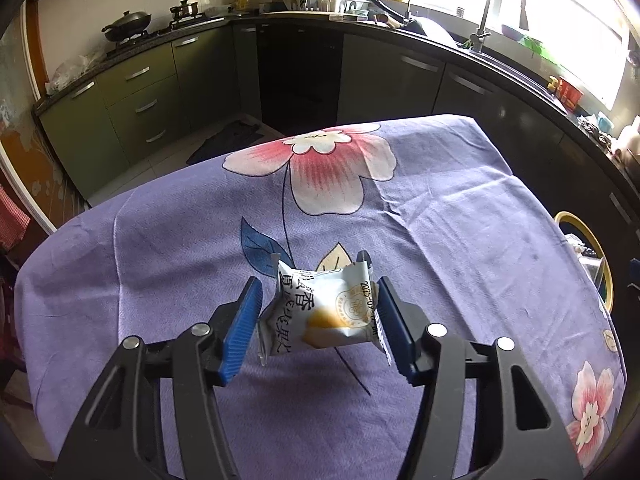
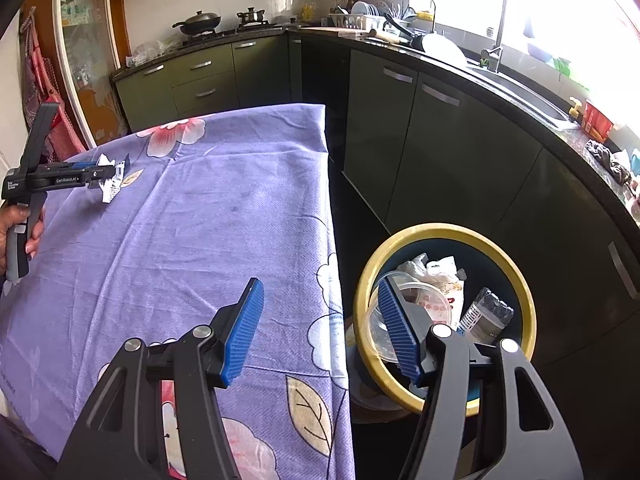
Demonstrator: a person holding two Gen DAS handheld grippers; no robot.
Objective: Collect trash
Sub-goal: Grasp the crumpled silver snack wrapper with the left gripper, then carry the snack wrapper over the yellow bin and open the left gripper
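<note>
Left wrist view shows my left tool clamped on the snack wrapper above the desk, not yet binned, while my right tool hangs open and empty beside the part-filled bin.

A crinkled white snack wrapper printed with dark characters, a round seal and a yellow pastry picture stands tilted on the purple floral worktop. Beside the worktop's edge, a dark bin with a yellow rim holds crumpled wrappers, a clear plastic cup and a bottle.
</note>
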